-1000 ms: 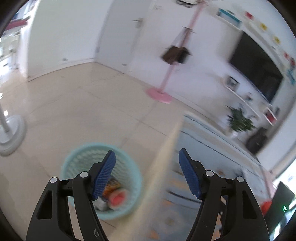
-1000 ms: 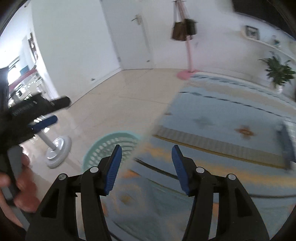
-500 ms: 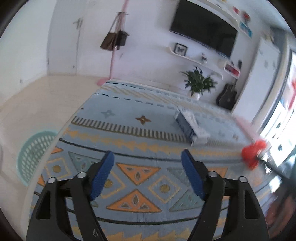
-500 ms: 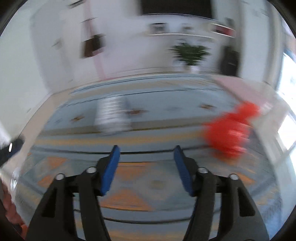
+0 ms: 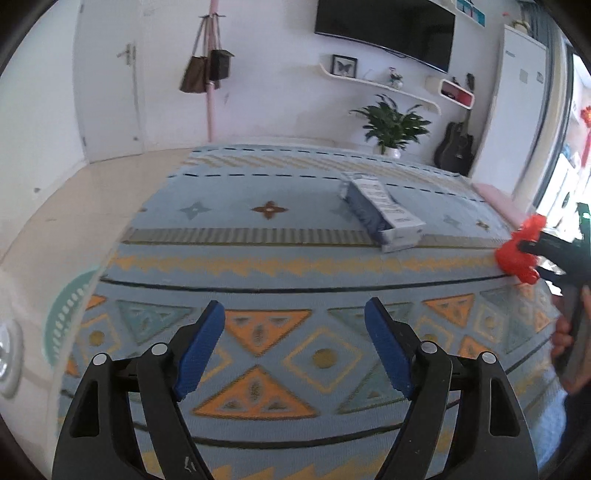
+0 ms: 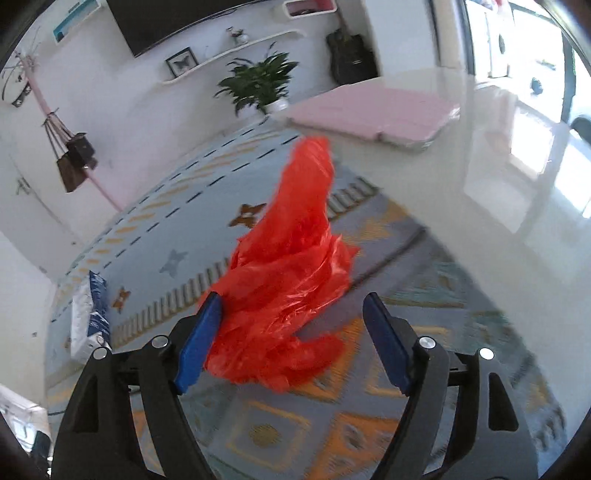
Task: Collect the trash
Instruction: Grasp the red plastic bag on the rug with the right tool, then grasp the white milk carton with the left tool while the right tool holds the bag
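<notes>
Left wrist view. Left gripper: black arms with blue pads, lower centre of the frame, fingers wide, nothing between them, patterned rug beneath. Rug: pale blue field with orange and teal triangles and diamonds, filling the middle of the frame. Blue-and-white box: long, lying on the rug, right of centre, well apart from the left gripper. Red plastic bag: crumpled, at the right edge on the rug's border, with the right gripper at it; a person's hand shows below. Teal laundry-style basket: perforated, left edge, on the tiled floor just beside the rug. Background: white door upper left, pink coat stand with hanging bags, wall television at the top, potted plant and black guitar at the upper right.

Right wrist view. Right gripper: lower centre, fingers wide and opening. Red plastic bag: centre of the frame, rising in a peak, its lower bulk lying between the fingers; its edge is against the left blue pad, clear of the right pad. Blue-and-white box: left edge, on the rug. Pink mat: upper right of centre, on the glossy floor. Potted plant and guitar along the top wall.
</notes>
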The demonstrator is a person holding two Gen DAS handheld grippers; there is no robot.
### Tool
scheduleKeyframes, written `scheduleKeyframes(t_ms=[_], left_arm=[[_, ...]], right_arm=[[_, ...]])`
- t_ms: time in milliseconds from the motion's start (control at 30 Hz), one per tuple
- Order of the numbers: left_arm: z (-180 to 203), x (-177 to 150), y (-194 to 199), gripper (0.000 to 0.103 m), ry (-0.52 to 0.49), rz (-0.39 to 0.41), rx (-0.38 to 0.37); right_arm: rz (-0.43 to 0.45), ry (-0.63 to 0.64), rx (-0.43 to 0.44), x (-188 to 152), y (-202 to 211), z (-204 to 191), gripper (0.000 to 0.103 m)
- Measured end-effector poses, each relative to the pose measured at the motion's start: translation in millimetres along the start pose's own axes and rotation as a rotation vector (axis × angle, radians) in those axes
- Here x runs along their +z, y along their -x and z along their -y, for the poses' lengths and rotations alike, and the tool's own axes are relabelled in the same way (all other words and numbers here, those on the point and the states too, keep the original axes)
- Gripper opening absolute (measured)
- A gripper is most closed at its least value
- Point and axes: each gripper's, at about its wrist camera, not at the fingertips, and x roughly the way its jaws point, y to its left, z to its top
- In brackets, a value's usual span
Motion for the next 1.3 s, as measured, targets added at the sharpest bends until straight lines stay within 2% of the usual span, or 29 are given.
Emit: scheduleKeyframes(t_ms=[100,167,200,233,267,333,467,567,633,700,800,833,867,967,1100,1300], left_arm=[[16,19,-13,0.079,-0.005,0.0,-0.033],[27,32,-22,0.087,-0.001,0.009,-0.053],[36,42,-32,0.088,0.0,0.007,-0.076],[42,48,-39,0.088,0.002,0.004,-0.087],[48,53,-48,0.088,0.006,0.002,-0.092],[62,64,-74,0.088,0.017,-0.025,-0.102],[77,73,-113,0.088,0.064,-0.08,-0.125],[89,78,-138,0.088,0.064,-0.096,-0.098],[97,83,-155,0.088,0.048,-0.145,-0.105],[103,87,-168,0.088,0.022,-0.191,-0.059],[108,89,-180,0.079,-0.002,-0.228,-0.006],[111,90,-181,0.066,-0.023,-0.225,0.022],[113,90,-180,0.063,-0.052,-0.227,0.043],[112,90,-171,0.057,-0.071,-0.228,-0.002],[92,83,-144,0.057,-0.037,-0.227,-0.058],[49,46,-78,0.057,-0.001,-0.206,-0.049]], right_arm=[[-0.008,0.012,0.039,6,-12,-16,0.074],[-0.017,0.016,0.062,5,-21,-20,0.074],[-0.019,0.023,0.078,3,-26,-22,0.068],[-0.026,0.037,0.095,1,-27,-27,0.052],[-0.019,0.072,0.12,1,-26,-34,0.047],[0.024,0.13,0.118,-6,-14,-46,0.038],[0.122,0.243,0.11,-18,3,-67,0.036],[0.15,0.276,0.084,-21,6,-73,0.035],[0.164,0.303,0.081,-24,8,-78,0.036],[0.173,0.327,0.075,-26,9,-81,0.036],[0.196,0.359,0.059,-30,12,-86,0.036],[0.204,0.367,0.055,-31,14,-86,0.036],[0.205,0.375,0.055,-32,14,-88,0.036],[0.205,0.378,0.063,-32,14,-86,0.036],[0.207,0.378,0.069,-32,16,-84,0.036],[0.214,0.388,0.062,-35,19,-83,0.035]])
